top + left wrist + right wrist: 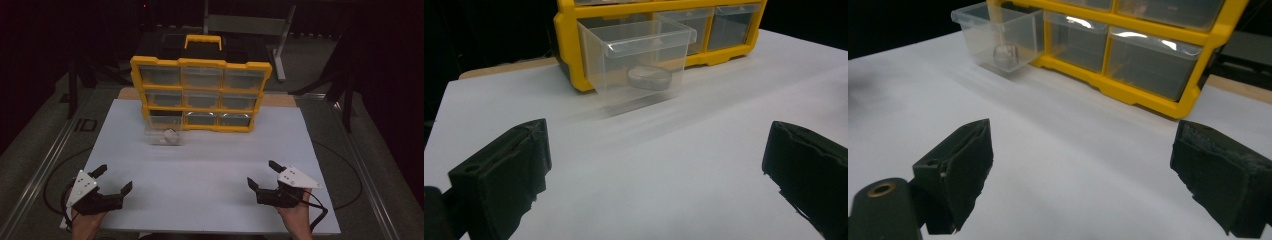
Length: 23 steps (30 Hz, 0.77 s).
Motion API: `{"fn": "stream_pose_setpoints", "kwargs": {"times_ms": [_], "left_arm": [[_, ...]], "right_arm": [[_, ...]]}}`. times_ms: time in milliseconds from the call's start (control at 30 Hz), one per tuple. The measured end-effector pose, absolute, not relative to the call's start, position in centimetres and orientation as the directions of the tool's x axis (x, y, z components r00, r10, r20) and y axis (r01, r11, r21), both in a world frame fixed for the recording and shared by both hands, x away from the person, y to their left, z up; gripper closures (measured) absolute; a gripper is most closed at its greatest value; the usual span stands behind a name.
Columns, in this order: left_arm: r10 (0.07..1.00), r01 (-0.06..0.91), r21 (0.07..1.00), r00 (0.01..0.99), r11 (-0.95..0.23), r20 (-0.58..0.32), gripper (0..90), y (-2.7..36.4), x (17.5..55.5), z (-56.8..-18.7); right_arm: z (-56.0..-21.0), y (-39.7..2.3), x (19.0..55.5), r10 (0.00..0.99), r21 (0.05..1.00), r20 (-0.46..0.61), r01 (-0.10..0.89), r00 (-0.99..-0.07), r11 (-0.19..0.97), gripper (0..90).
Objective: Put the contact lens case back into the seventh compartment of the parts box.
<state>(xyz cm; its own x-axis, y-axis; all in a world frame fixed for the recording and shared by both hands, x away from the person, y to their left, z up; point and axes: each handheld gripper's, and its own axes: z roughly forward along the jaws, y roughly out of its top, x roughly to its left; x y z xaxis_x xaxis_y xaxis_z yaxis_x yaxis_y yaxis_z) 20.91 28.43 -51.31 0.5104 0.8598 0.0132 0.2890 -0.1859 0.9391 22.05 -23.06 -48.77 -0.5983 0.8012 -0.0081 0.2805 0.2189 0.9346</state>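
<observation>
Both grippers' fingers spread, empty (left gripper (113, 179), right gripper (260, 174)), near table (210, 165) edge

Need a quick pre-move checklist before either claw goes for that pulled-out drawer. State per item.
1. Left claw open and holding nothing: ok, jaws spread wide over the white board.
2. Right claw open and holding nothing: ok.
3. Bottom-left drawer pulled out of the yellow organizer: ok, it juts forward of the frame.
4. Drawer contents known: ok in part, a small round grey object lies inside; what it is, cannot tell.
5. Path from both claws to the drawer free: ok, bare board between them.
6. Other drawers shut: ok, the rest look flush with the frame.
</observation>
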Motion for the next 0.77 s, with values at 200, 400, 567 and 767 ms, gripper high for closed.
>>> {"fn": "stream_pose_setpoints", "kwargs": {"times_ms": [200, 400, 567, 767], "left_arm": [[0.858, 0.285, 0.941, 0.513, -0.185, 0.014, 0.4, 28.4, 20.9, -51.3], [0.856, 0.278, 0.944, 0.517, -0.177, 0.008, 0.4, 28.3, 20.9, -51.3], [0.853, 0.276, 0.942, 0.522, -0.189, 0.018, 0.4, 28.1, 20.8, -51.3], [0.853, 0.286, 0.937, 0.522, -0.198, 0.021, 0.4, 27.8, 21.1, -51.4]], "right_arm": [[-50.0, -24.5, 21.5, 0.823, 0.948, 0.053, 0.287, -0.566, 0.137, 10.0], [-51.0, -24.8, 21.0, 0.832, 0.955, 0.069, 0.277, -0.551, 0.104, 9.4], [-51.9, -24.9, 20.5, 0.845, 0.96, 0.018, 0.245, -0.534, 0.135, 9.4], [-52.2, -25.7, 20.5, 0.854, 0.963, 0.016, 0.238, -0.52, 0.127, 9.4]]}}
